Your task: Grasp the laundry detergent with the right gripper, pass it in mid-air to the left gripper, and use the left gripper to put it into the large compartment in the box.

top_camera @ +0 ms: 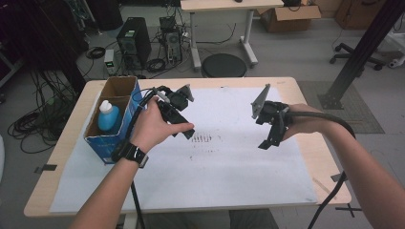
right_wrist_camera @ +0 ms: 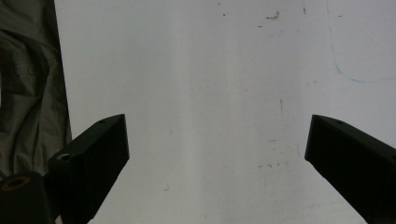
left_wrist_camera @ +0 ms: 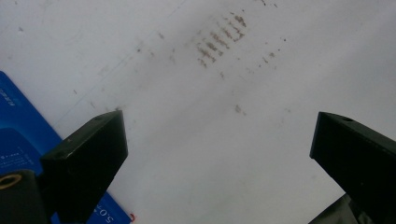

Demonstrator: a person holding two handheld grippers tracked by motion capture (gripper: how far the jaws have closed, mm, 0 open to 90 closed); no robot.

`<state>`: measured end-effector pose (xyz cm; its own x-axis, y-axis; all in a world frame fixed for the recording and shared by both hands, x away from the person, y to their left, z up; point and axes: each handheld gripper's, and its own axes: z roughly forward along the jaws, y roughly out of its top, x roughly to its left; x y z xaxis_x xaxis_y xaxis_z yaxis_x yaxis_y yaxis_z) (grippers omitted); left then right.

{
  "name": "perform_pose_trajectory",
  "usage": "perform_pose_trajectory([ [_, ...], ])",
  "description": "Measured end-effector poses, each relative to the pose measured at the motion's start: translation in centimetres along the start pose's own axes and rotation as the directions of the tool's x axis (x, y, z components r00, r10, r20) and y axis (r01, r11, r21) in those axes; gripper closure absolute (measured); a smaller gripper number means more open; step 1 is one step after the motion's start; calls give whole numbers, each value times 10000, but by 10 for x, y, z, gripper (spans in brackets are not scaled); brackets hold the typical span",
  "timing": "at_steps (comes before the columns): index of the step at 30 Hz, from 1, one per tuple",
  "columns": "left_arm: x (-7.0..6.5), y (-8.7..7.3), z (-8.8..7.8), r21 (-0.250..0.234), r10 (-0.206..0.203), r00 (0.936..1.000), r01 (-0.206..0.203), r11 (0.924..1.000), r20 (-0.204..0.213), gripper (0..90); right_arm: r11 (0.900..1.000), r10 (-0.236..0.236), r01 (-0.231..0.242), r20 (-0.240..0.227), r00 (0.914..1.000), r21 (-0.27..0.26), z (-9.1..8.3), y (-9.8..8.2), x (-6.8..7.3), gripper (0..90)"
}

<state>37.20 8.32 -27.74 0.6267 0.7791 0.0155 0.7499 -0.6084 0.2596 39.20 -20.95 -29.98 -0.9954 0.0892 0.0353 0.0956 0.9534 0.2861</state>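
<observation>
Workshop floor with computer towers, coiled cables and a round stool lies beyond a wooden worktop (top_camera: 296, 88) covered by a white sheet (top_camera: 229, 176).

The left tool (top_camera: 184, 125) hangs over the sheet just right of a blue cardboard box (top_camera: 111, 143), its jaws spread wide with nothing between them; in the left gripper view they frame bare sheet and a patch of brown smudges (left_wrist_camera: 222, 39), with the box's blue corner at the lower left. The right tool (top_camera: 271, 135) hovers well apart to the right, jaws likewise wide and empty over plain sheet.

The nearest thing to the left tool is a blue bottle (top_camera: 108, 117) with a white cap, standing upright in the near compartment of the box. It looks like light plastic, probably smooth and a little slippery, with walls that may give under a hard squeeze. The neck below the cap, or the shoulder, seems the best hold, taken from above.

The box walls crowd the bottle on all sides, so a sideways approach is blocked. The far compartment appears empty. The left tool's cable trails along the box's right side and could snag its rim.
</observation>
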Motion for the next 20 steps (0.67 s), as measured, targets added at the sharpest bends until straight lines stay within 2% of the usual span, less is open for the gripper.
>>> perform_pose_trajectory([
  [20, -1, -3, -4, -97, 57, 9999, -56, 9999, 86, 46, 10000, 49, -49, -41, 10000, 59, 1, -1, 2, 61],
])
